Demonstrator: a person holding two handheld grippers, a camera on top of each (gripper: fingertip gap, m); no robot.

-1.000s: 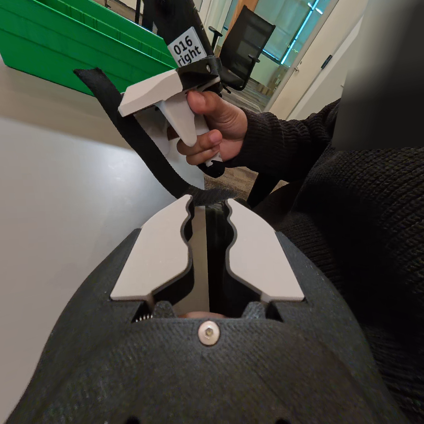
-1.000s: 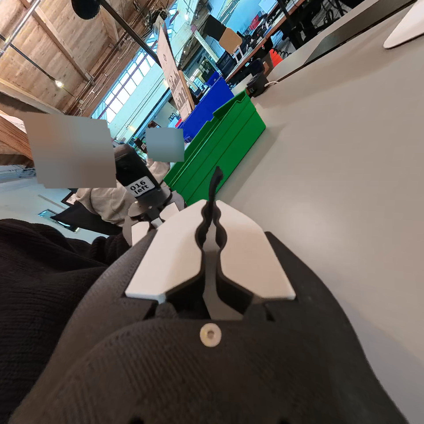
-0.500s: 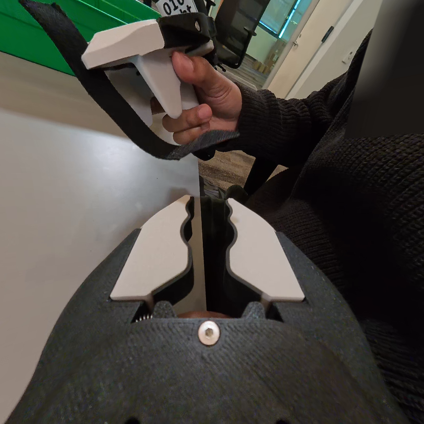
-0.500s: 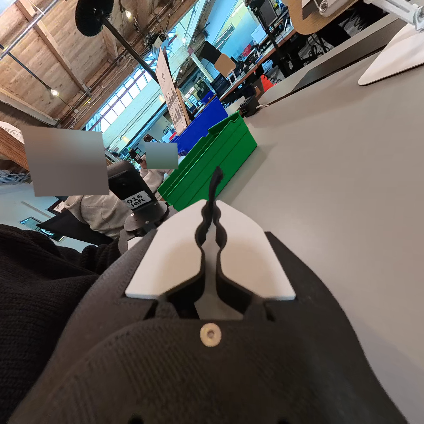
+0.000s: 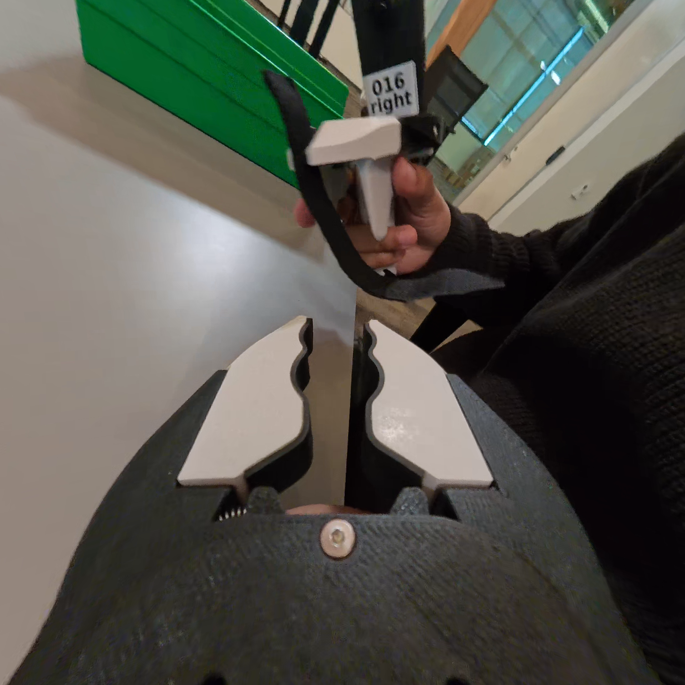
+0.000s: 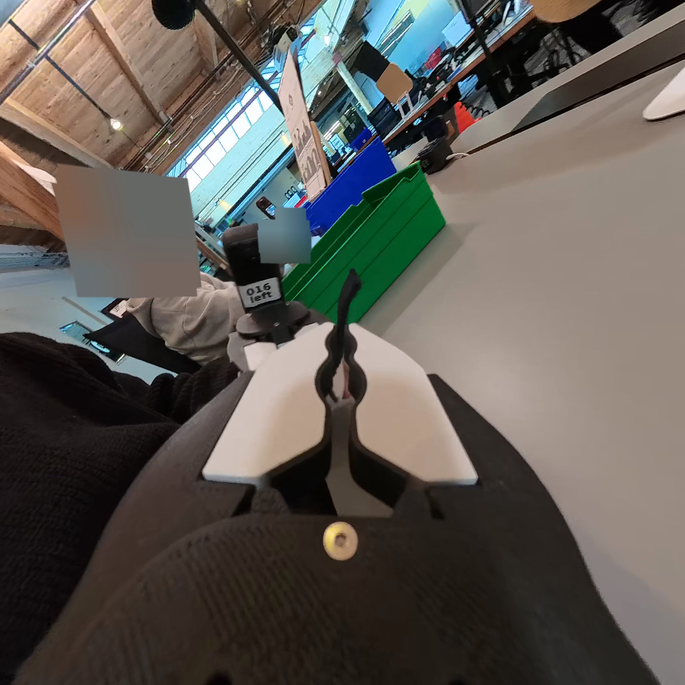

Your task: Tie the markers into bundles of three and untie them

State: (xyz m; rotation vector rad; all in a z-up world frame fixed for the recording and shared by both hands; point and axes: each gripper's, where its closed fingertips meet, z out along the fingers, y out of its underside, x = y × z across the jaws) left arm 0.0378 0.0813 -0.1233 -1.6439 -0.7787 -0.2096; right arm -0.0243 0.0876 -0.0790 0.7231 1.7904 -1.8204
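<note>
My right gripper (image 6: 343, 328) is shut on a black fabric strap (image 6: 348, 293), whose end sticks up past the fingertips. In the left wrist view a hand (image 5: 419, 222) holds the right gripper (image 5: 311, 163) above the grey table's edge. The strap (image 5: 326, 222) runs through it and curves down to a loose end by the black sleeve. My left gripper (image 5: 339, 328) is open and empty. It sits below the strap and does not touch it. The left gripper's black body (image 6: 244, 252) shows behind the right one.
A green bin (image 5: 185, 63) stands on the grey table (image 5: 111, 296) beyond the grippers; it also shows in the right wrist view (image 6: 370, 252), with a blue bin (image 6: 352, 178) behind it. A small black device (image 6: 437, 155) and a white base (image 6: 667, 100) sit farther off. The person's black sweater (image 5: 593, 407) fills the right. Across from one pair of fingers to the other is roughly 8 cm.
The strap's loose end lay at my left fingertips a second ago; the right gripper then lifted it clear. The right gripper has since turned more upright and moved farther off.
</note>
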